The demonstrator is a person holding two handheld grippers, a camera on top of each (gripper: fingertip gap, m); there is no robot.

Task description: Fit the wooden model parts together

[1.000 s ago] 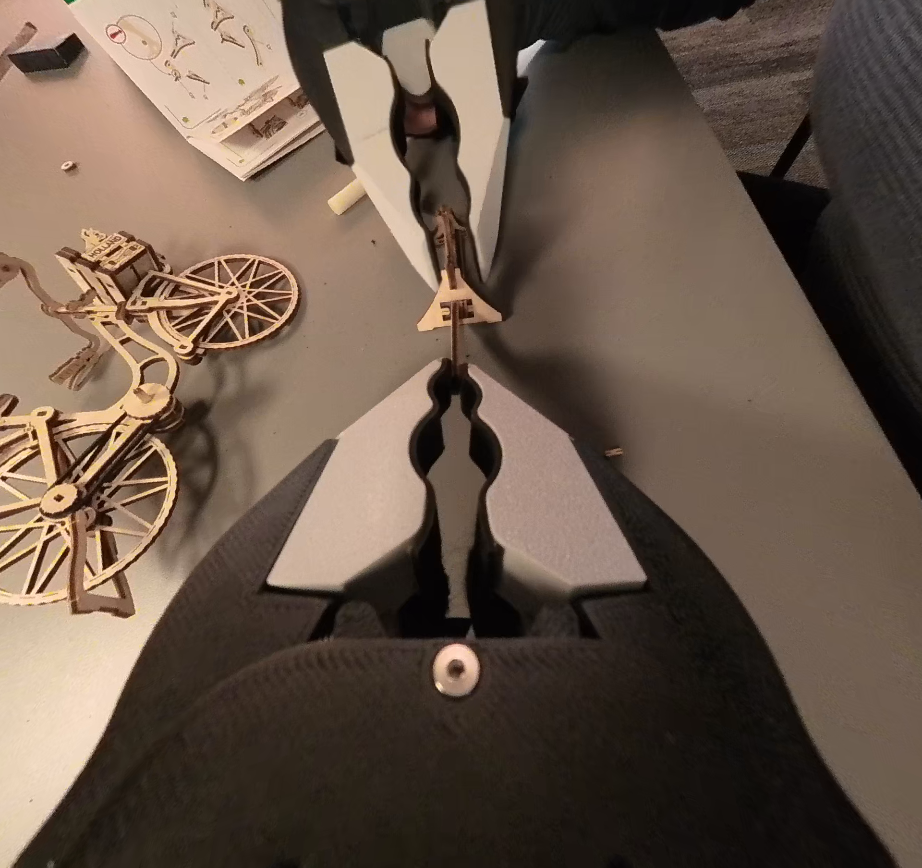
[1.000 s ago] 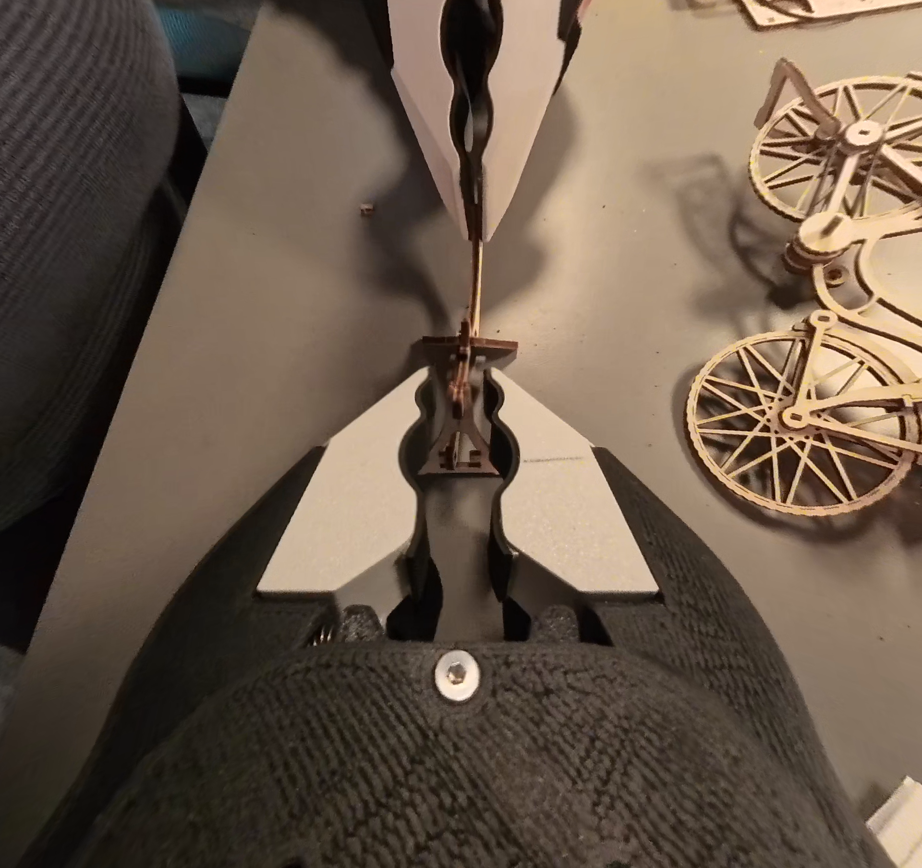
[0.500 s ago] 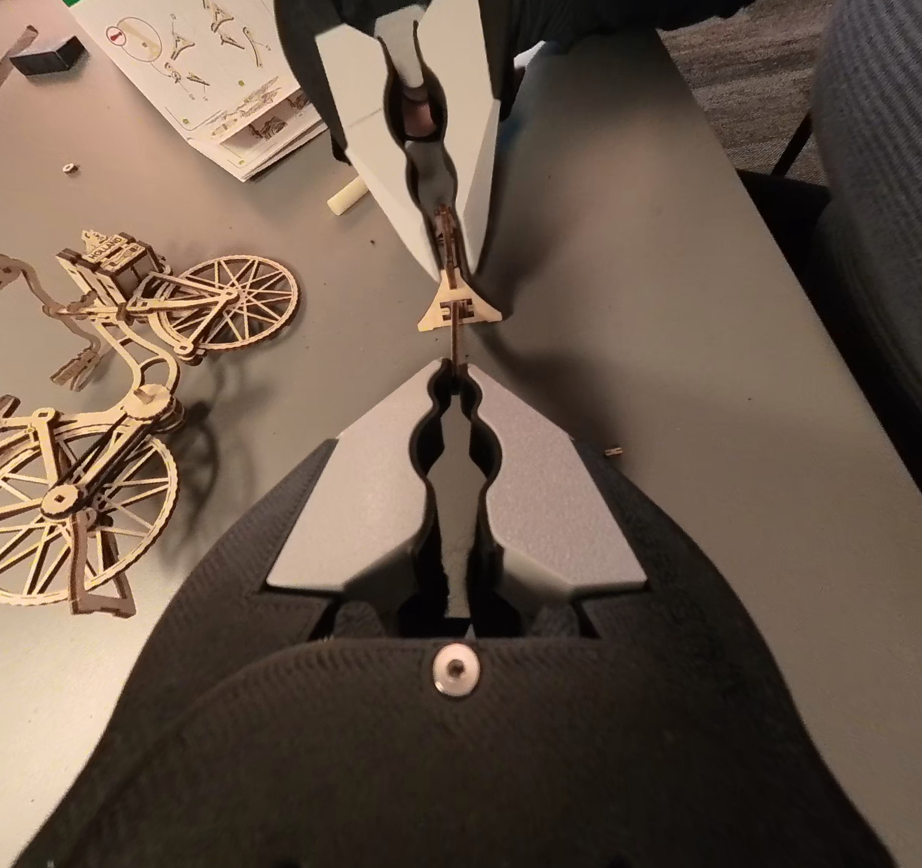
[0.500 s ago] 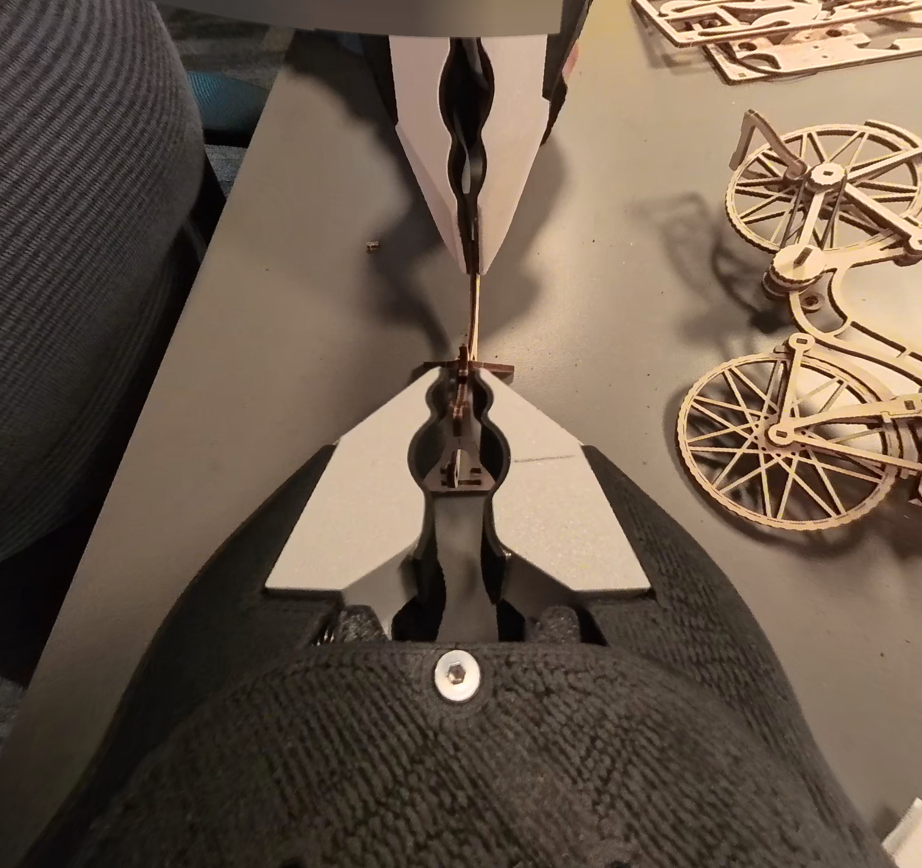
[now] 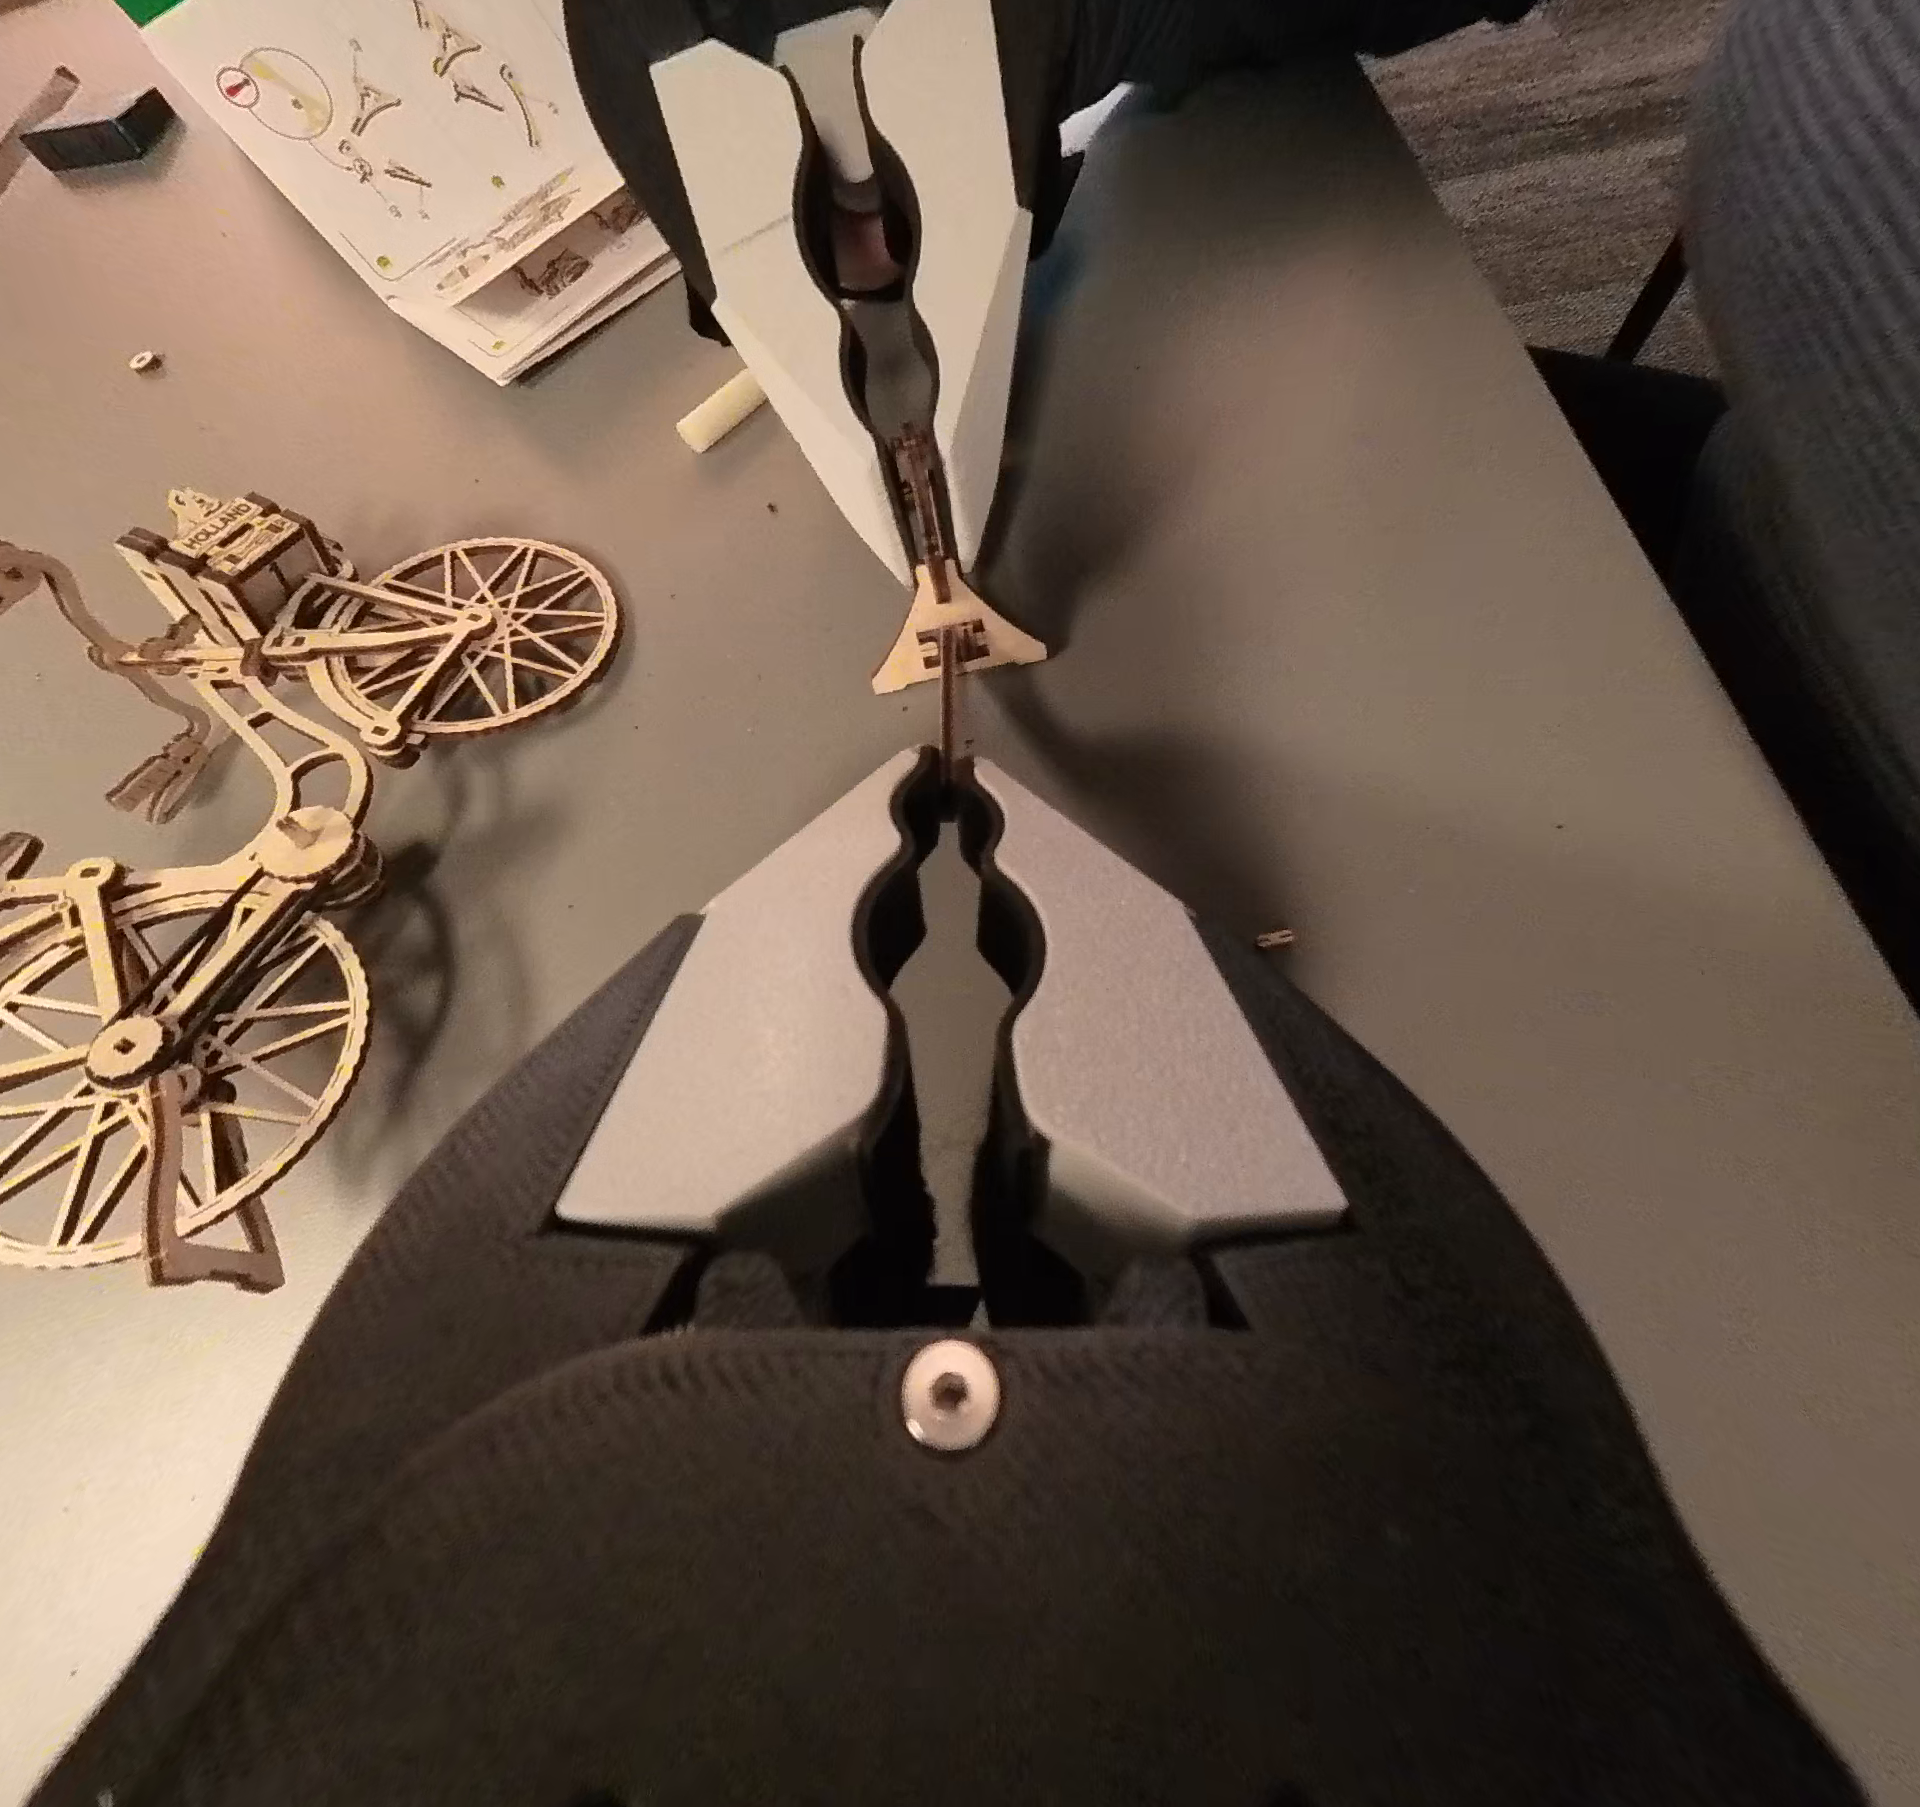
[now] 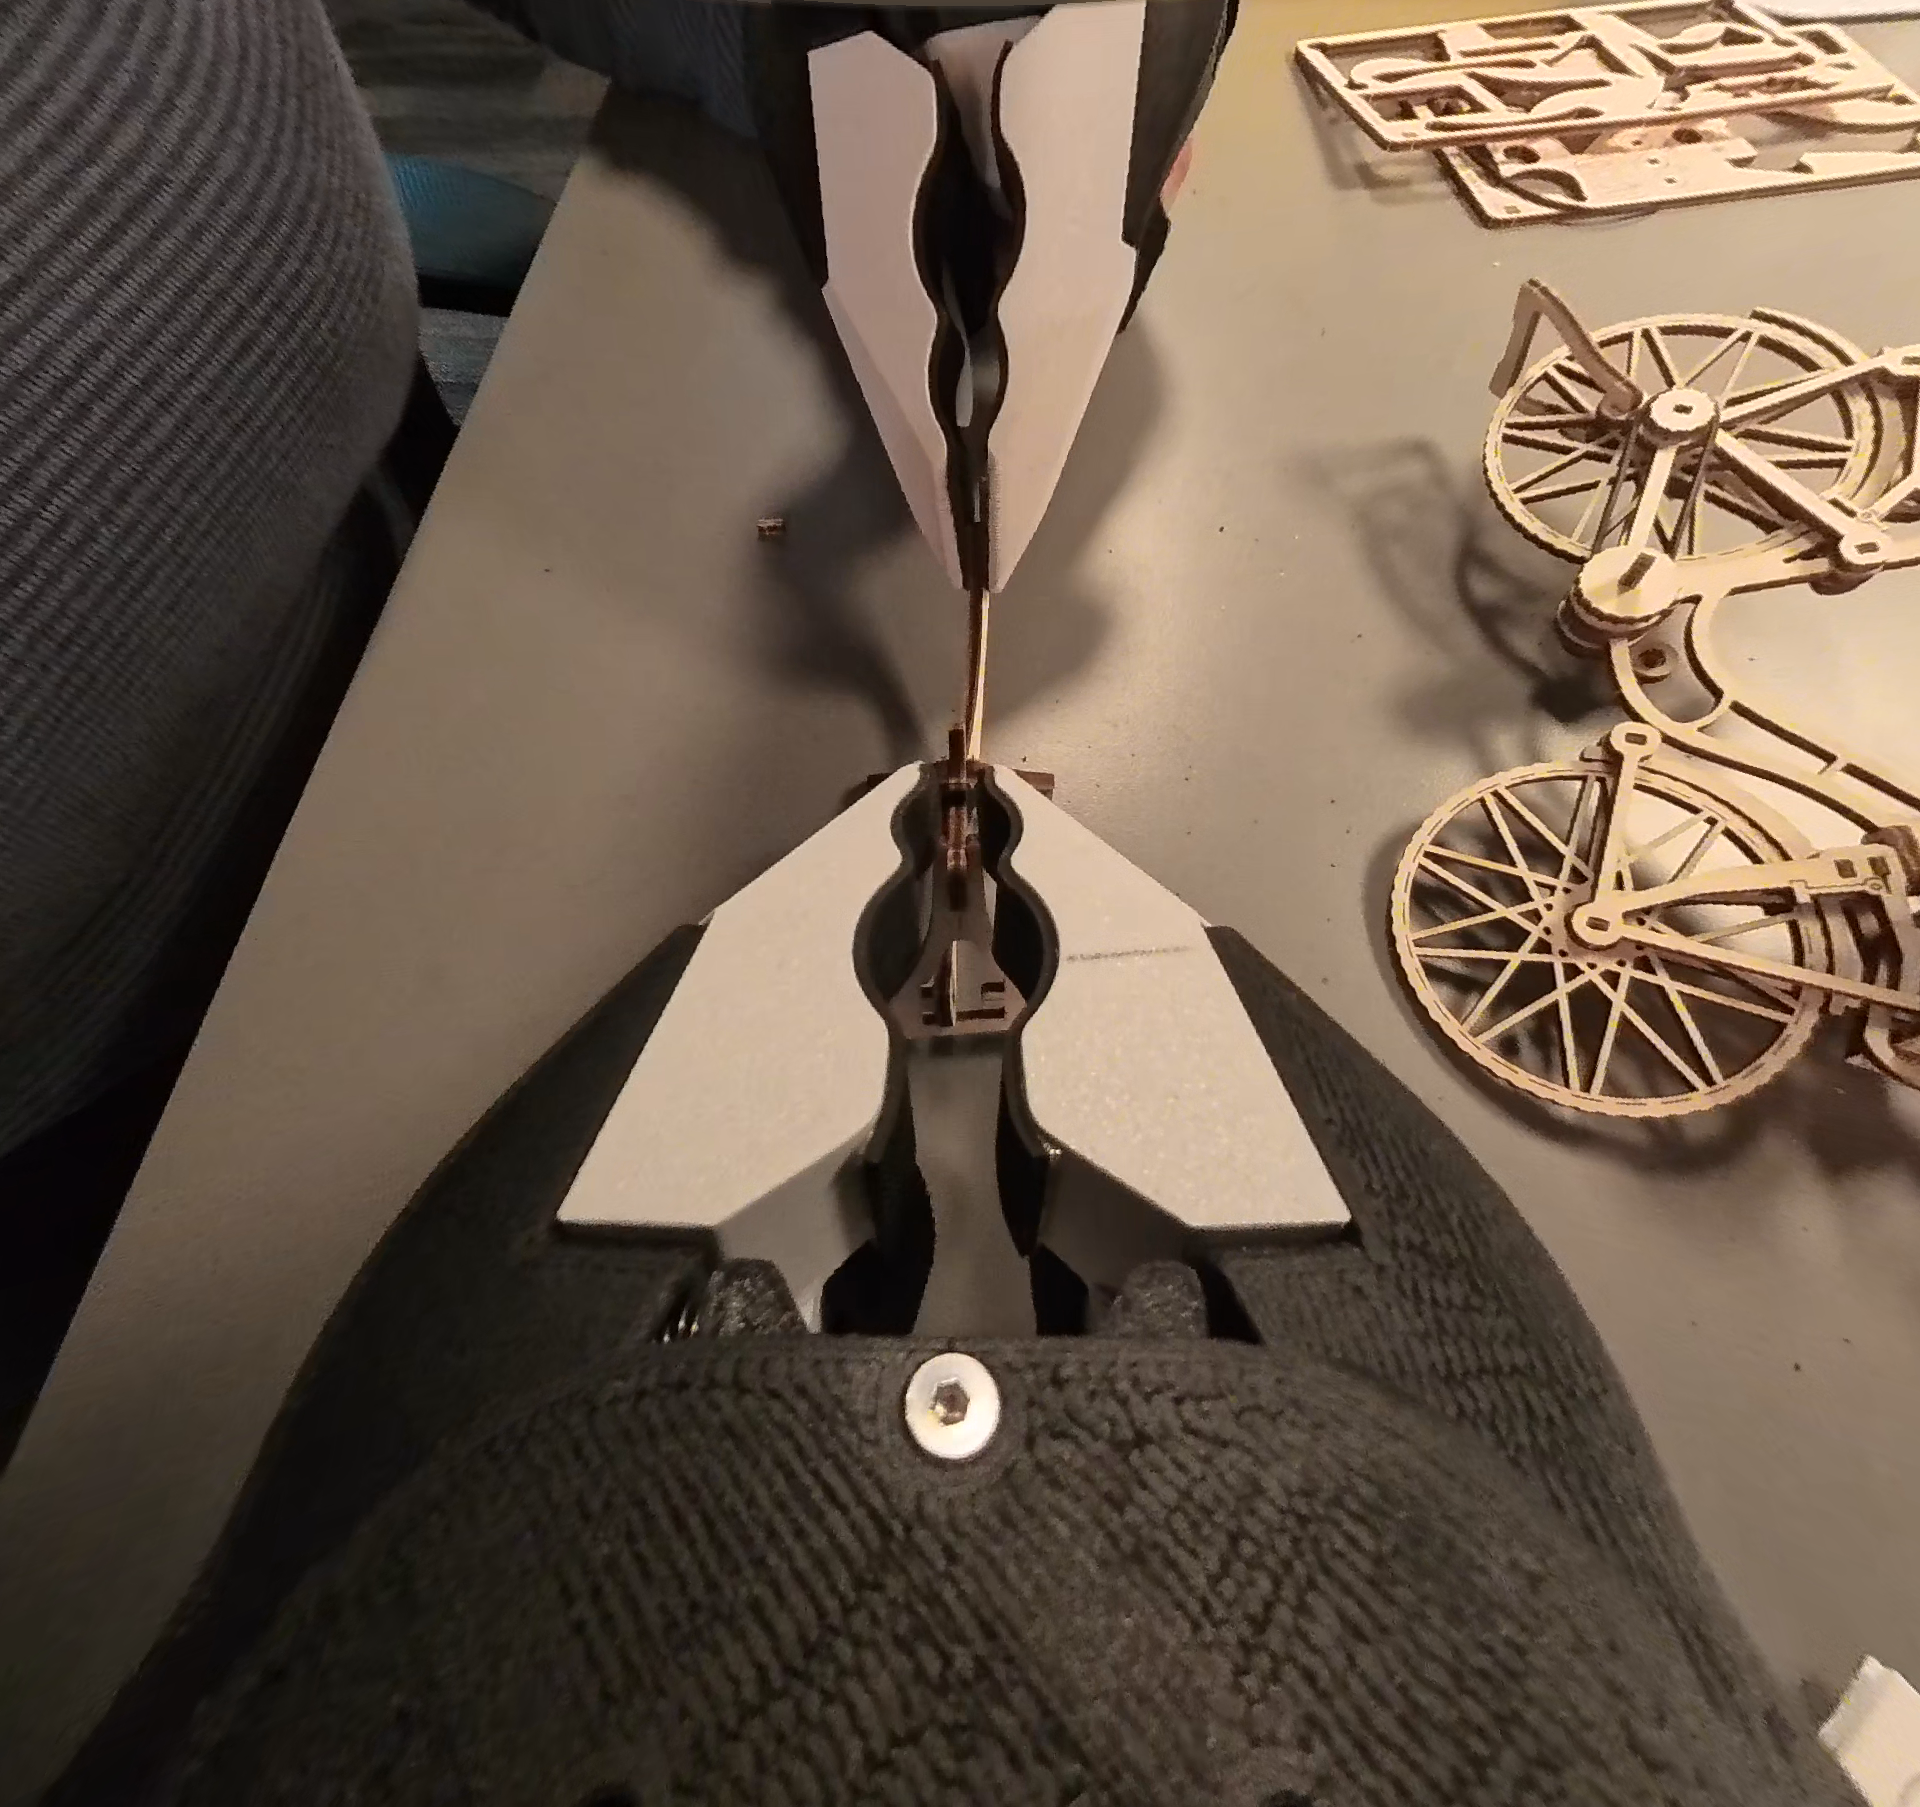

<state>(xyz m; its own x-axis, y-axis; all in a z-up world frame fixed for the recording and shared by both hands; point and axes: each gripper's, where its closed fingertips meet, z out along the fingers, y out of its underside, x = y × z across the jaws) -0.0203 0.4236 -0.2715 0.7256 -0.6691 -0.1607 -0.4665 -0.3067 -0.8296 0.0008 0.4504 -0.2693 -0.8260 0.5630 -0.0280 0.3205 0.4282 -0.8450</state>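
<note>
My left gripper [image 5: 940, 770] is shut on a thin wooden strip [image 5: 948, 718], seen edge-on and pointing forward. My right gripper [image 6: 961, 770] is shut on a small wooden sub-assembly [image 6: 951, 884] with a flared triangular plate [image 5: 956, 645] at its front. The two grippers face each other tip to tip above the grey table [image 5: 1299, 718]. The strip's far end meets the slot in the plate. In the right wrist view the left gripper [image 6: 977, 583] shows ahead with the strip [image 6: 977, 656] reaching to my fingertips.
A wooden bicycle model [image 5: 234, 552] lies to the left, and shows on the right in the right wrist view [image 6: 1595, 931]. An instruction booklet [image 5: 416, 147], a cream peg [image 5: 717, 412], a black block [image 5: 94, 136] and wooden part sheets [image 6: 1621, 116] lie around. A grey chair [image 5: 1818, 407] stands beyond the table edge. One gripper's finger ends stand about 5 cm off the other's.
The right gripper has tilted, its rear end rising, and its plate now sits mostly hidden behind its tips in its own view. The left gripper has held still. The strip and plate stay together.
</note>
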